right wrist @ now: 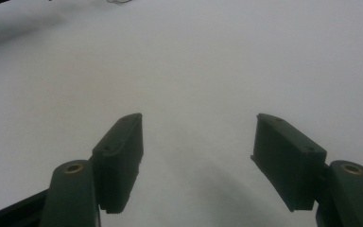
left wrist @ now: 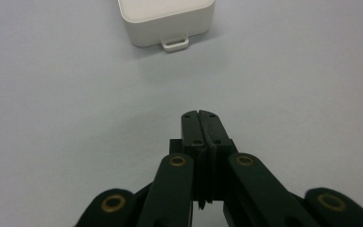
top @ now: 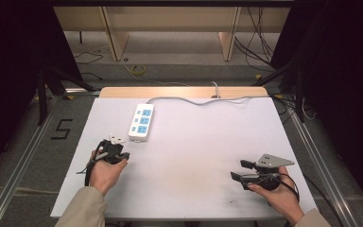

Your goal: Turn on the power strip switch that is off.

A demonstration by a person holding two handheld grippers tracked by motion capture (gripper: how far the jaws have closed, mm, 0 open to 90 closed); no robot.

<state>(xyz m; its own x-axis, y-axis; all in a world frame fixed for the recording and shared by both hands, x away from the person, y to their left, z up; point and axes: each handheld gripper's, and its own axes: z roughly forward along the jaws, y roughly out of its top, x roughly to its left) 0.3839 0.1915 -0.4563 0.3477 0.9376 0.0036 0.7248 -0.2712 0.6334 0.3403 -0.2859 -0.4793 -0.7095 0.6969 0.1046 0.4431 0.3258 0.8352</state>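
left gripper (left wrist: 201, 115) sits just short of the power strip (top: 141, 122), jaws pressed together on nothing; right gripper (right wrist: 196, 142) waits spread. strip untouched, work barely begun.

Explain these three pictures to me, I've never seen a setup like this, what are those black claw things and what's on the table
A person sits at a white table, holding a hand-operated two-jaw gripper in each hand. The wide picture comes from a camera overhead. The other two come from cameras riding on the grippers, looking along their black jaws. The left gripper is shut with nothing between its jaws, pointed at the near end of a white power strip with blue sockets, whose grey cable runs off the far edge. The right gripper is open over bare table, holding nothing.
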